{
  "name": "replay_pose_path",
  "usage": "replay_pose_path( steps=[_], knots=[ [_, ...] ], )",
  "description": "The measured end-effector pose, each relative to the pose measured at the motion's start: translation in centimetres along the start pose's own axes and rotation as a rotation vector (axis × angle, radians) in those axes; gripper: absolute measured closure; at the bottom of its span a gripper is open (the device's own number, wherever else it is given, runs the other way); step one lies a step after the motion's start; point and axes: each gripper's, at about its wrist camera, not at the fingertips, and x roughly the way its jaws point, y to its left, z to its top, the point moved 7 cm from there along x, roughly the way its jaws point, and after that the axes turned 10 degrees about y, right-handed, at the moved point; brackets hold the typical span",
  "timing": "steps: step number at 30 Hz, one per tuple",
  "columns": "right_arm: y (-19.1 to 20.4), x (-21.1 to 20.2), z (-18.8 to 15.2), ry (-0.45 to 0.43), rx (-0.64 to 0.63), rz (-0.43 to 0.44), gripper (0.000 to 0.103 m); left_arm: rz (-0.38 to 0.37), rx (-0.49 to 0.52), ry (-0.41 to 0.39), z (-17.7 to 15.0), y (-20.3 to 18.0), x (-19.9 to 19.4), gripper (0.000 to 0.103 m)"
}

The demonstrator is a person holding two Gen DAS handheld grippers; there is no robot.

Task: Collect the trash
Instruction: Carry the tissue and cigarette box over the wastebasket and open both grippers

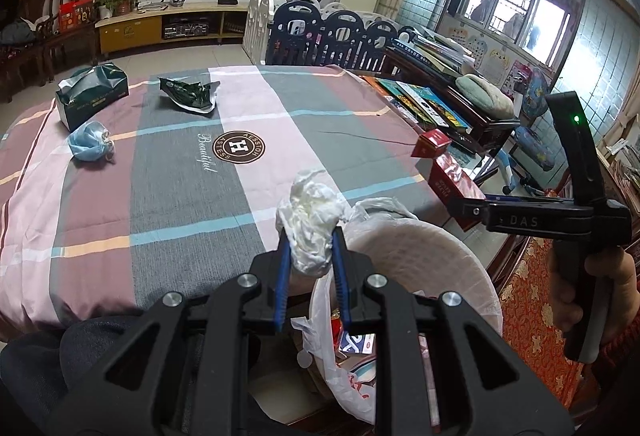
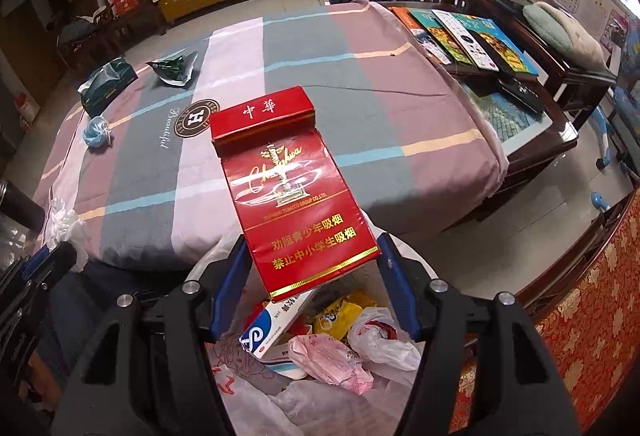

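Gripping crumpled white tissue (image 1: 312,220) (possibly plastic), left tongs (image 1: 310,260).

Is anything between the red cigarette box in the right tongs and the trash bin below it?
Nothing visible is. The red cigarette box is clamped in the right tongs directly over the open, bag-lined trash bin. Below it lies only trash already inside.

Crumpled white tissue (image 1: 310,224), pinched upright just above the near rim of the white bin (image 1: 420,232). Red cigarette carton (image 2: 296,192), lid flipped open, tilted over the bin, which holds wrappers and bags. Well beyond the bin on the striped cloth: blue face mask (image 1: 90,146), torn green wrapper (image 1: 190,94).
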Motion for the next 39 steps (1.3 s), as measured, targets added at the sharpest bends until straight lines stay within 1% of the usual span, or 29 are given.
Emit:
replay_pose_path(
  steps=[4,8,12,14,15,18,19,20,22,23,24,27,28,29,30,31,33,35,36,37,39],
  knots=[
    [-0.7,1.1,-2.0,0.054,-0.019,-0.016,0.040,-0.002,-0.001,0.009,-0.1,0.0,0.2,0.082],
    [-1.2,3.9,-5.6,0.153,-0.063,-0.068,0.040,-0.004,-0.001,0.015,-0.2,-0.1,0.4,0.082],
    [-1.5,6.6,-8.1,0.285,-0.056,-0.018,0.040,-0.007,0.002,0.028,-0.4,-0.2,0.7,0.082],
    [-2.0,6.8,-8.2,0.284,-0.020,-0.021,0.039,-0.007,0.004,0.037,-0.6,-0.2,1.0,0.082],
    [-2.4,6.6,-7.9,0.270,0.009,-0.007,0.034,-0.006,0.004,0.039,-0.6,-0.2,1.1,0.082],
    [-4.1,4.8,-6.2,0.192,0.146,0.080,0.028,-0.032,-0.006,0.054,-0.8,-0.2,1.4,0.082],
    [-4.9,4.2,-5.7,0.165,0.192,0.101,0.025,-0.065,-0.020,0.069,-0.9,-0.2,1.7,0.082],
    [-5.8,3.6,-5.2,0.138,0.236,0.118,0.025,-0.117,-0.037,0.093,-1.1,-0.3,2.2,0.082],
    [-7.2,2.8,-4.7,0.109,0.289,0.126,0.025,-0.277,-0.065,0.153,-1.6,-1.1,3.2,0.082],
    [-8.0,2.4,-4.3,0.095,0.311,0.127,0.025,-0.335,-0.062,0.173,-1.9,-1.8,3.6,0.082],
    [-8.6,2.1,-4.1,0.078,0.333,0.134,0.025,-0.376,-0.038,0.192,-2.2,-2.8,4.0,0.082],
    [-9.5,1.4,-3.3,0.047,0.364,0.160,0.025,-0.447,0.038,0.254,-3.3,-5.7,5.4,0.081],
    [-9.4,1.2,-3.3,0.041,0.362,0.163,0.025,-0.460,0.068,0.286,-3.9,-6.8,6.1,0.077],
    [-9.3,1.2,-3.2,0.036,0.355,0.164,0.025,-0.451,0.092,0.305,-4.3,-7.5,6.6,0.071],
    [-9.0,1.3,-3.2,0.032,0.345,0.162,0.025,-0.428,0.114,0.324,-4.9,-8.1,7.2,0.052],
    [-8.8,1.4,-3.2,0.031,0.333,0.159,0.025,-0.408,0.125,0.336,-5.2,-8.4,7.5,0.037],
    [-8.1,2.0,-3.3,0.038,0.317,0.157,0.025,-0.384,0.134,0.346,-5.7,-8.5,7.8,0.030],
    [-7.6,2.7,-3.4,0.057,0.315,0.164,0.025,-0.356,0.116,0.325,-5.5,-7.7,7.5,0.024],
    [-7.3,2.9,-3.4,0.063,0.318,0.173,0.025,-0.335,0.097,0.310,-5.1,-7.1,7.3,0.019],
    [-7.0,2.9,-3.3,0.066,0.320,0.180,0.025,-0.312,0.068,0.290,-4.7,-6.1,7.0,0.019],
    [-6.1,2.8,-3.0,0.069,0.308,0.185,0.025,-0.294,0.014,0.258,-4.0,-4.3,6.3,0.018]
  ],
)
